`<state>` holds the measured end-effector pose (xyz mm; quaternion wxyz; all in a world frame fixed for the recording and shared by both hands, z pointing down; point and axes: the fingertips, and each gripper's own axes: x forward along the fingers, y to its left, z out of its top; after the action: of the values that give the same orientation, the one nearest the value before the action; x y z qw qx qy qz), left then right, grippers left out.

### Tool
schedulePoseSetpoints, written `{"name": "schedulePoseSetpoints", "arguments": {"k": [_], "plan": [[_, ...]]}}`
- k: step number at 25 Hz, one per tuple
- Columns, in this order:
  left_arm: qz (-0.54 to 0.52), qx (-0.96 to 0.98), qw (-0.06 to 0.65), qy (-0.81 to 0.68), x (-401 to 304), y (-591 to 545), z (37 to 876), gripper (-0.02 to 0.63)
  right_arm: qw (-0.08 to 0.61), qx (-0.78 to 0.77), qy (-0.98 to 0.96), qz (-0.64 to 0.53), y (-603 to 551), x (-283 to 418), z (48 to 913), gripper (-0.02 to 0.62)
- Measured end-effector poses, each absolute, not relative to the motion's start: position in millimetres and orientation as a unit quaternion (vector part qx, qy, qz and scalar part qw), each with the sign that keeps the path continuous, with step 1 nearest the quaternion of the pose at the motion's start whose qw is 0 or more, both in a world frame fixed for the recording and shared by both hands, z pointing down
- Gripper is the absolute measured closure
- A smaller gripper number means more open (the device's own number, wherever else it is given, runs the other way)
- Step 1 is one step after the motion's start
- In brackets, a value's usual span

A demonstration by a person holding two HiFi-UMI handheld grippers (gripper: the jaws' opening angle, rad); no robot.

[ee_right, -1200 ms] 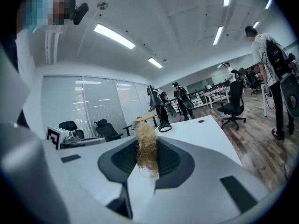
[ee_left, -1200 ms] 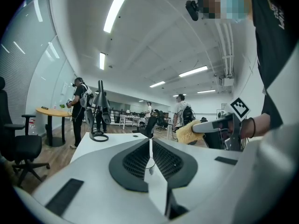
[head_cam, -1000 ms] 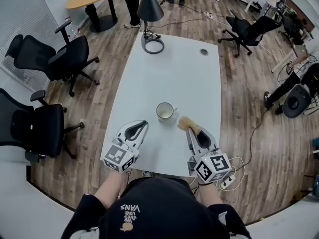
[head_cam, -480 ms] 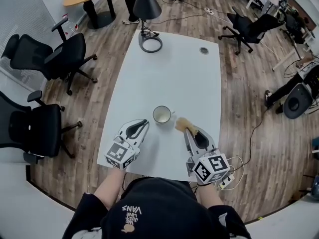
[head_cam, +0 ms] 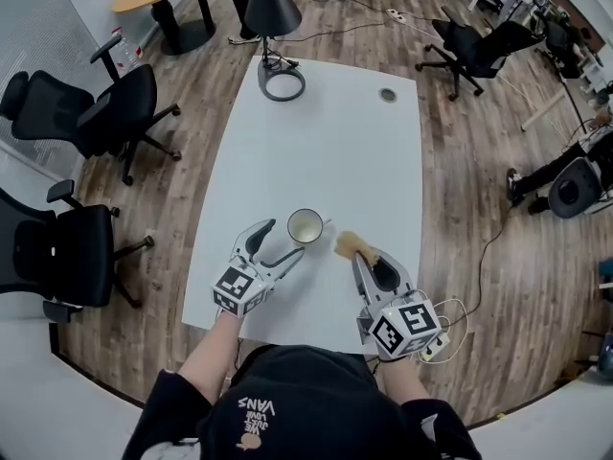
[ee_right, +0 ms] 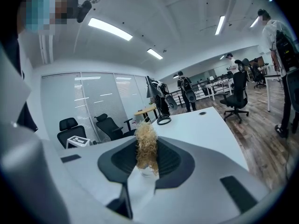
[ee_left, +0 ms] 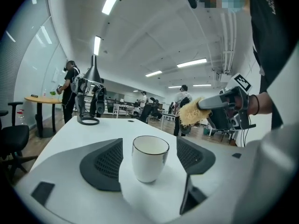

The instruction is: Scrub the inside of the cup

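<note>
A white cup [head_cam: 305, 226] with a dark rim stands upright on the white table [head_cam: 326, 142]. My left gripper [head_cam: 280, 241] is at the cup's near left, jaws opening. In the left gripper view the cup [ee_left: 149, 157] stands between the two pads, untouched. My right gripper [head_cam: 360, 253] hovers to the cup's right, shut on a tan bristly scrubber [head_cam: 351, 244]. The scrubber [ee_right: 146, 147] sticks up from between the jaws in the right gripper view. It also shows in the left gripper view, the scrubber [ee_left: 189, 112] held beyond the cup to the right.
A black desk lamp [head_cam: 271, 27] with a ring base stands at the table's far end, and a round cable port [head_cam: 387, 95] lies near it. Office chairs [head_cam: 91, 113] stand on the wood floor to the left. People stand in the background.
My left gripper has moved forward and right towards the cup and its jaws have spread apart around it. The right gripper with the scrubber has barely moved.
</note>
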<state>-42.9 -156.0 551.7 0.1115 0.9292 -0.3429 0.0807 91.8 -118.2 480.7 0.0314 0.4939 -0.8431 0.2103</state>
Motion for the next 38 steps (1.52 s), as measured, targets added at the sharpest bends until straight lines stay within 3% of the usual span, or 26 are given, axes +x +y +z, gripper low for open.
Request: {"name": "schedulePoseSetpoints", "arguments": {"k": [4, 9, 38], "plan": [[0.091, 0.936, 0.105, -0.324, -28, -161, 566, 0.201, 0.035, 0.496, -0.841, 0.214, -122, 95, 484, 0.503], [0.108, 0.938, 0.104, -0.313, -17, -173, 586, 0.169, 0.041, 0.494, -0.84, 0.22, -125, 96, 489, 0.503], [0.147, 0.954, 0.087, -0.248, 29, -199, 616, 0.17, 0.055, 0.514, -0.824, 0.231, -134, 119, 502, 0.503]]}}
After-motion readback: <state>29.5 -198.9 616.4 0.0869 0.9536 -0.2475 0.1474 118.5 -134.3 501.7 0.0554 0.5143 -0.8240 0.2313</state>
